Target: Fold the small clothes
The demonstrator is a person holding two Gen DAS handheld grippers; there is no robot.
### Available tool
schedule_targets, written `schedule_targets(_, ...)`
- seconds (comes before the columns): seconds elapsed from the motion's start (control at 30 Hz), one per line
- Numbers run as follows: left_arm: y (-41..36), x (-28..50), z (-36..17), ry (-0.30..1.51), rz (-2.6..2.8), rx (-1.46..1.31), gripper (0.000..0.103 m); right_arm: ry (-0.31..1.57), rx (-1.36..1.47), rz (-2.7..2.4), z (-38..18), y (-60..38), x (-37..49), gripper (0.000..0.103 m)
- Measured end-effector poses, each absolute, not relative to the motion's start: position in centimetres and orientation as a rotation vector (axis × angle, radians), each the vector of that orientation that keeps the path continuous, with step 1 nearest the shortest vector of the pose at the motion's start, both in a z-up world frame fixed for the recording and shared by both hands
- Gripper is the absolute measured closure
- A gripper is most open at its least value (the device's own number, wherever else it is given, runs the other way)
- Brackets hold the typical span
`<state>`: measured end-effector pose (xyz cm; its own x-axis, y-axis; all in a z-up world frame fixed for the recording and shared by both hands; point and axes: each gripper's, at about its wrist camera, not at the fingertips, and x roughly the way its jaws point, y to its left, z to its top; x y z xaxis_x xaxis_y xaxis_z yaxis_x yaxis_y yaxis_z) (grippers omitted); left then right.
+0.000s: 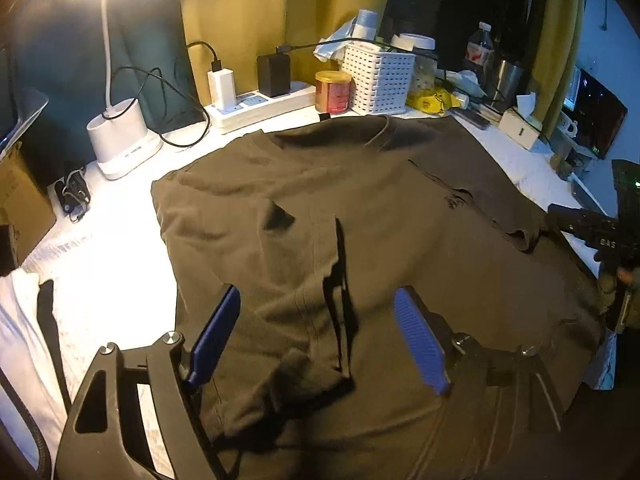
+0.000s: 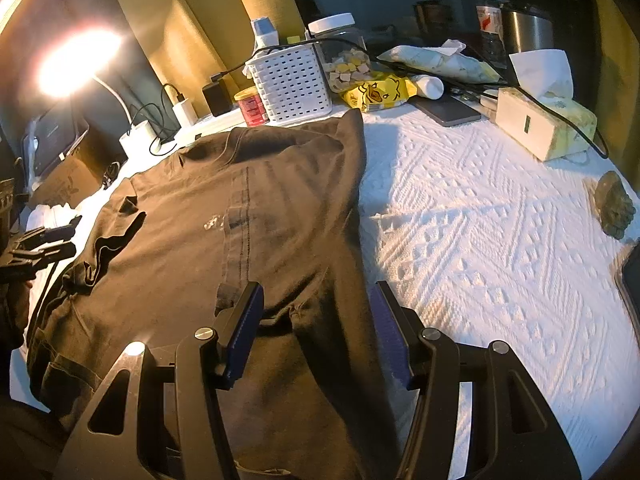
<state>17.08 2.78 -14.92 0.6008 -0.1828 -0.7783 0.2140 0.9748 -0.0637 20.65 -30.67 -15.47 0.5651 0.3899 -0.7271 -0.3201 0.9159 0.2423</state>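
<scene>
Shirt (image 1: 360,208), dark brown, lies spread on our white textured surface (image 2: 500,220), one sleeve folded inward beneath the left claw (image 1: 320,336), whose blue pads gape, released, over the bunched cloth. We judge the fold just laid. Our right claw (image 2: 316,328) hangs open astride the shirt's edge, grasping nothing. Beyond both, a lamp (image 1: 120,136), basket (image 1: 380,80) and clutter line yellow curtains.

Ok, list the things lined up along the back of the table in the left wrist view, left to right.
Lamp base → white charger → black adapter → red can → white basket → yellow packet → water bottle.
</scene>
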Motion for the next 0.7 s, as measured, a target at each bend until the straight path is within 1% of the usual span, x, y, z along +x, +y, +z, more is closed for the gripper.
schedule_targets(0.27, 1.1, 21.4, -16.4, 0.929, -0.255, 0.155, 0.025, 0.869, 0.098, 0.413, -15.4, -30.7, 20.9, 0.044)
schedule_targets(0.33, 0.3, 22.6, -17.1, 0.957, -0.254, 0.199, 0.036, 0.866, 0.104, 0.409, -15.4, -30.8, 21.0, 0.044)
schedule_targets(0.4, -0.2, 23.4, -17.7, 0.978, -0.262, 0.217, 0.051, 0.863, 0.11, 0.406, -15.3, -30.9, 21.2, 0.044)
schedule_targets(0.43, -0.4, 23.8, -18.1, 0.991, -0.275, 0.221, 0.057, 0.861, 0.111, 0.405, -15.3, -30.9, 21.3, 0.044)
schedule_targets(0.47, -0.6, 24.2, -18.6, 1.01, -0.287, 0.224, 0.07, 0.86, 0.112, 0.403, -15.3, -31.0, 21.4, 0.044)
schedule_targets(0.5, -0.7, 24.4, -19.0, 1.022, -0.295, 0.224, 0.076, 0.859, 0.112, 0.401, -15.3, -31.0, 21.4, 0.044)
schedule_targets(0.53, -0.7, 24.6, -18.9, 1.009, -0.3, 0.21, 0.077, 0.859, 0.113, 0.396, -15.4, -31.1, 21.5, 0.044)
schedule_targets(0.57, -0.7, 24.7, -18.9, 1.009, -0.302, 0.206, 0.082, 0.859, 0.116, 0.393, -15.4, -31.2, 21.6, 0.044)
schedule_targets(0.6, -0.6, 24.9, -18.8, 0.998, -0.295, 0.215, 0.096, 0.857, 0.119, 0.391, -15.4, -31.3, 21.6, 0.044)
schedule_targets(0.63, -0.6, 25.0, -18.6, 0.989, -0.29, 0.215, 0.102, 0.858, 0.12, 0.388, -15.4, -31.4, 21.6, 0.044)
schedule_targets(0.7, -0.4, 25.0, -17.9, 0.951, -0.312, 0.17, 0.102, 0.859, 0.12, 0.384, -15.5, -31.4, 21.6, 0.044)
